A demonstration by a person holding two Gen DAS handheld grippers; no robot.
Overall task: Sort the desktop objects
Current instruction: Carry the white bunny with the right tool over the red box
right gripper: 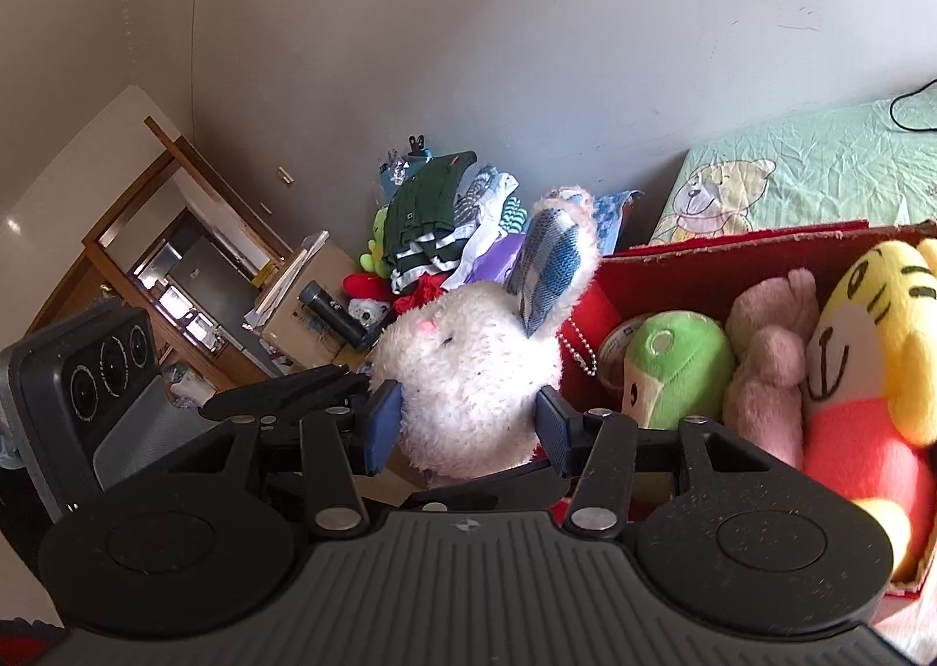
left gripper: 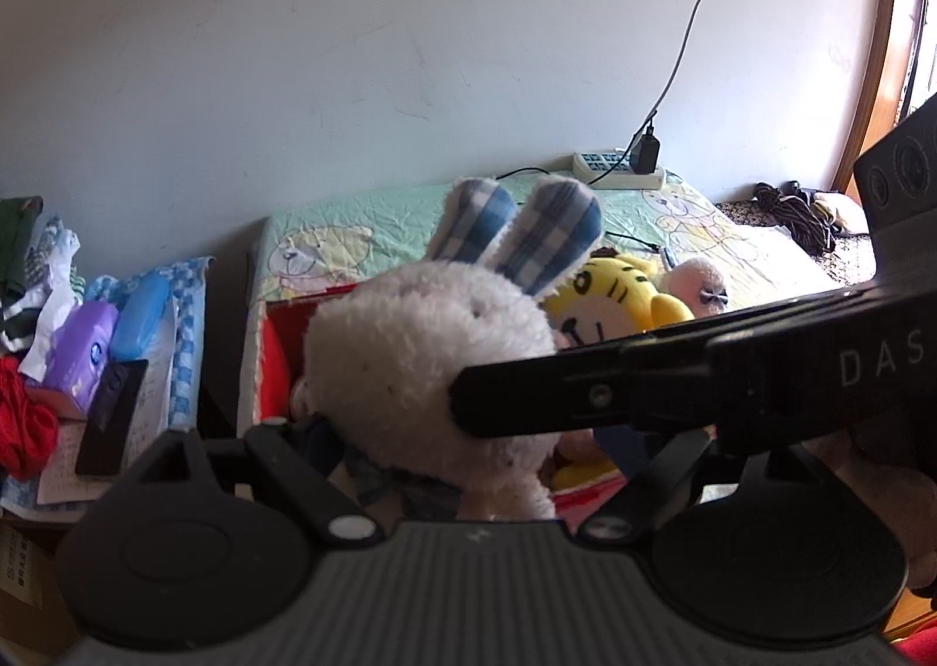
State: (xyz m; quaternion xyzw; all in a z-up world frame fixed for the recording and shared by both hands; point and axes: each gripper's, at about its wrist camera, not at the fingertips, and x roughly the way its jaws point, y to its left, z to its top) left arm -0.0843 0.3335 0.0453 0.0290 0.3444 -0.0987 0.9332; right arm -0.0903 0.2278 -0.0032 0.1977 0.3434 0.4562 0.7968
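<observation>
Two grippers on fluffy white rabbit plush (right gripper: 468, 379): right gripper (right gripper: 468, 420) pinches head; left gripper (left gripper: 380, 431) state unclear. Soft pile may slip short of red cardboard box (right gripper: 703, 267) at 3 o'clock.

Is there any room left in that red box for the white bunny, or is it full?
The red box is crowded on its right: green toy, pink plush and yellow tiger sit packed together. The barest patch is the left end, between the box's left wall and the green toy, right beside the white bunny in the right claw.
</observation>
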